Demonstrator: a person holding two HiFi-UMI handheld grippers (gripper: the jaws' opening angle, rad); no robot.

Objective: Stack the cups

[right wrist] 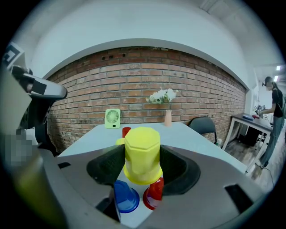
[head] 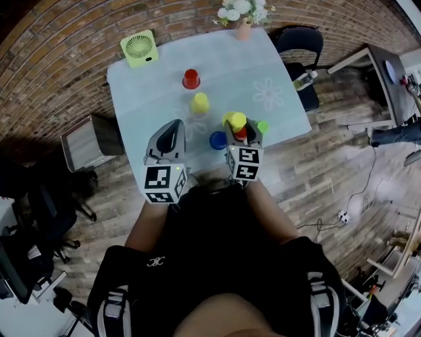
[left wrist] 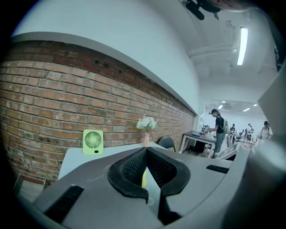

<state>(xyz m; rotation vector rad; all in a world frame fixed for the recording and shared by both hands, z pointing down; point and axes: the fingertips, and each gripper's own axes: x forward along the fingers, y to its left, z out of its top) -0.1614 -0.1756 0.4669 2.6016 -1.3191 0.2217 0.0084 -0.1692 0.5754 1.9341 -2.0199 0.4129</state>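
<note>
Inverted yellow plastic cup (right wrist: 142,150), clamped in right gripper (right wrist: 142,156), jaws partly apart.
Cup sits between the pads, just over a red plastic cup (right wrist: 154,196) beside a blue plastic cup (right wrist: 125,197) on the pale table (head: 151,85). Left gripper (left wrist: 146,151): jaws together, empty.

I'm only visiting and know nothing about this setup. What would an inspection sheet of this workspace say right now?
Surface: pale table, bare between the items.
Job's things: far red cup, loose yellow cup, blue cup, near red cup and green cup stand apart on it.
Clutter: green fan and flower vase at the far edge.
Grippers: left gripper has its jaws together and is empty; right gripper grips the held yellow cup above the blue and near red cups.
Cables: power strip with its cable on the floor.
Surroundings: brick wall, black chair, a person far off.
</note>
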